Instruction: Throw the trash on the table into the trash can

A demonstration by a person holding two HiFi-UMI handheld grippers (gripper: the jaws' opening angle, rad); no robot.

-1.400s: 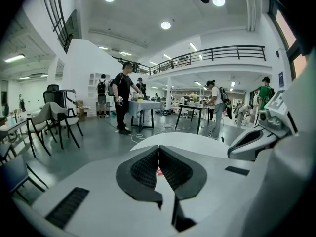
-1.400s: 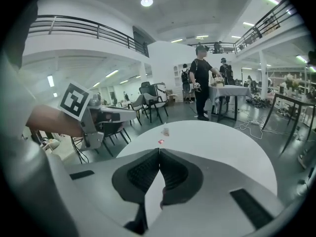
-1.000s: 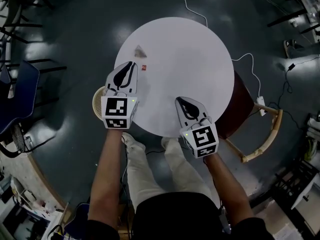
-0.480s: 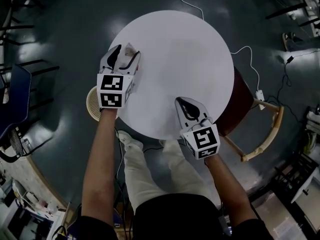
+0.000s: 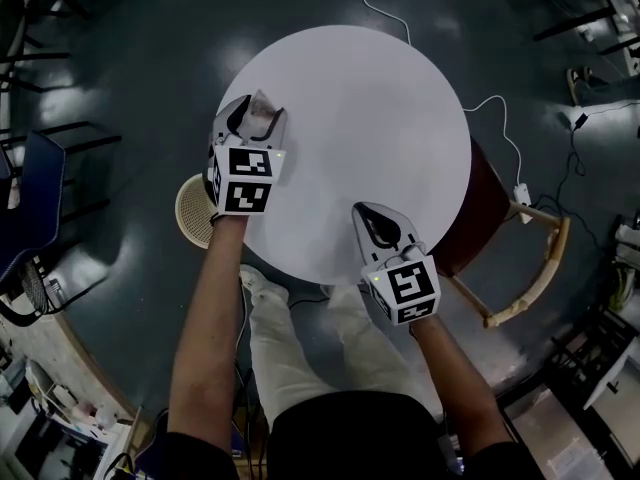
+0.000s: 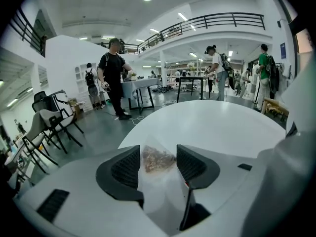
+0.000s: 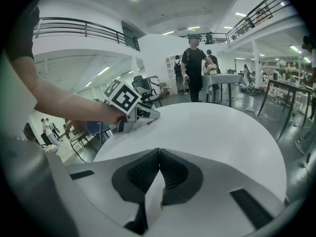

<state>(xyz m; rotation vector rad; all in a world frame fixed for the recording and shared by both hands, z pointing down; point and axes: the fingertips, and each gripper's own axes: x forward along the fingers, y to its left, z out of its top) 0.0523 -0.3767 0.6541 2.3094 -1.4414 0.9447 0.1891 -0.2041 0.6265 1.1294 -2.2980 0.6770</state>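
A small clear bag (image 6: 157, 158) with brown crumbs lies near the left edge of the round white bench (image 5: 370, 118). It sits between the jaws of the left gripper (image 5: 257, 114), which have just swung wide and stand on either side of it without pressing. The woven trash can (image 5: 192, 208) stands on the floor just below that edge, beside the person's left arm. The right gripper (image 5: 372, 214) rests at the near edge of the bench, jaws closed together with nothing in them.
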